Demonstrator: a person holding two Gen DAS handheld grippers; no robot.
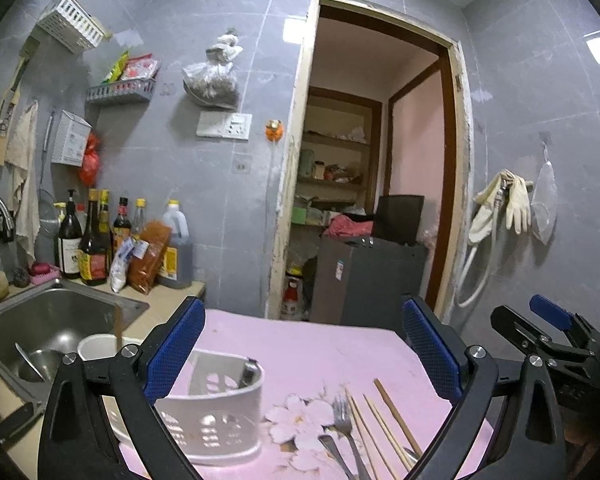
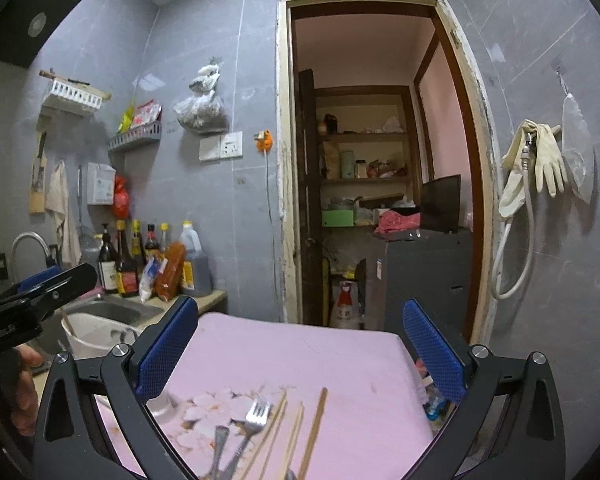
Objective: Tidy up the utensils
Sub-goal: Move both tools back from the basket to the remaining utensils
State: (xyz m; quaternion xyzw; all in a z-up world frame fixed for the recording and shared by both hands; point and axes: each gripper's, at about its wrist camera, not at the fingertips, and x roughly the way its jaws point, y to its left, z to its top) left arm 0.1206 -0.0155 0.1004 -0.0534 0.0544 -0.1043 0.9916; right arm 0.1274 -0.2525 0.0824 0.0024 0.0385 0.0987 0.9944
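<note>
The left black two-finger gripper with blue textured pads (image 1: 304, 348) fills the lower frame of its own view, jaws spread wide apart and holding nothing. The right black gripper with blue pads (image 2: 300, 344) is likewise wide open and empty, low in its frame.

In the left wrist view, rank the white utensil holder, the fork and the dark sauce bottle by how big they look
1. White utensil holder, clearly largest.
2. Dark sauce bottle and fork: similar apparent length. The fork lies much nearer and runs off the frame, so I won't rank them.
</note>
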